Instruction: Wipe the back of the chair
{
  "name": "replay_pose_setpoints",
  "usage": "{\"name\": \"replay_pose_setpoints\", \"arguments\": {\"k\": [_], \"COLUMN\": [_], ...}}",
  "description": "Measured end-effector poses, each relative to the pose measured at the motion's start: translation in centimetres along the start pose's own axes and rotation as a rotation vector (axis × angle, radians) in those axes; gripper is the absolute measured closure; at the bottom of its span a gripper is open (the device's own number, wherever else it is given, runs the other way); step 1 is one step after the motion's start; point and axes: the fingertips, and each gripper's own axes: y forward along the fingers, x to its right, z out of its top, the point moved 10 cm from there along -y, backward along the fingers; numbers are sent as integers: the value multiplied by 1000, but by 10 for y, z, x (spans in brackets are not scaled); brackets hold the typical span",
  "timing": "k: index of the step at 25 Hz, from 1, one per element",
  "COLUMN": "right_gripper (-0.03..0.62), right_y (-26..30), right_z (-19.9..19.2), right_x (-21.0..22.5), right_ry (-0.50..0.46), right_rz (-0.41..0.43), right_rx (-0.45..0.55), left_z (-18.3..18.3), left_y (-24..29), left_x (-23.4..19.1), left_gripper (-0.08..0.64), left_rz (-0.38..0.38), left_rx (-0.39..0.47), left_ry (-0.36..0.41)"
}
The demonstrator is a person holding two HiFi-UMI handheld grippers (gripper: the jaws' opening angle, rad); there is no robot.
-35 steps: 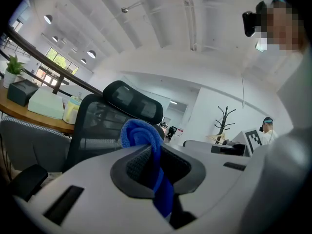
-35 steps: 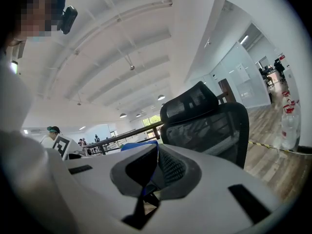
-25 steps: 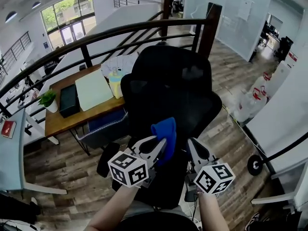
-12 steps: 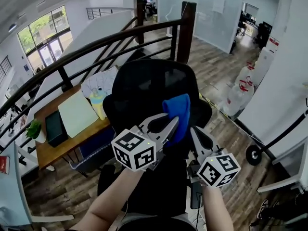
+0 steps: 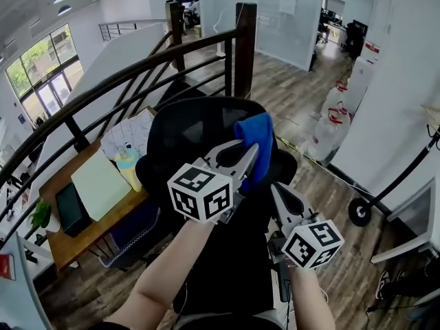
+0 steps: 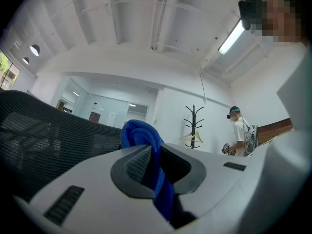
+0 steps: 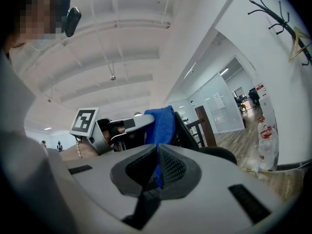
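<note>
Clamped on the blue cloth at the far top of the chair back, the left hand-held gripper looked mid-wipe, likely needing a pressed sweep leftward, while the right hand-held gripper sat closed, seemingly empty.

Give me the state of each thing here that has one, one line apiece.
Soft blue cloth: bunched, clamped in the left gripper, up by the top of the chair's back.
Left gripper: shut on the cloth.
Right gripper: fingers together, just below the cloth.
Black mesh office chair: upright, its back toward the person.
</note>
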Motion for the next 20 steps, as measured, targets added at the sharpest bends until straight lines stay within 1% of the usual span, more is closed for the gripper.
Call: {"name": "replay_pose_setpoints", "arguments": {"k": [3, 10, 20], "right_gripper": [561, 561, 561], "right_y": [5, 18, 37], "right_z": [2, -3, -7], "right_x": [-1, -4, -11], "right_ry": [-8, -6, -5], "right_rz": [-10, -17, -2], "right_rx": [2, -18, -32], "left_z": [-1, -5, -7], "left_y": [7, 12, 4], "left_x": [-10, -25, -42], "left_gripper": [511, 511, 511], "left_rz": [8, 38, 66], "left_rx": [-18, -72, -94], "left_ry": [-15, -4, -14]}}
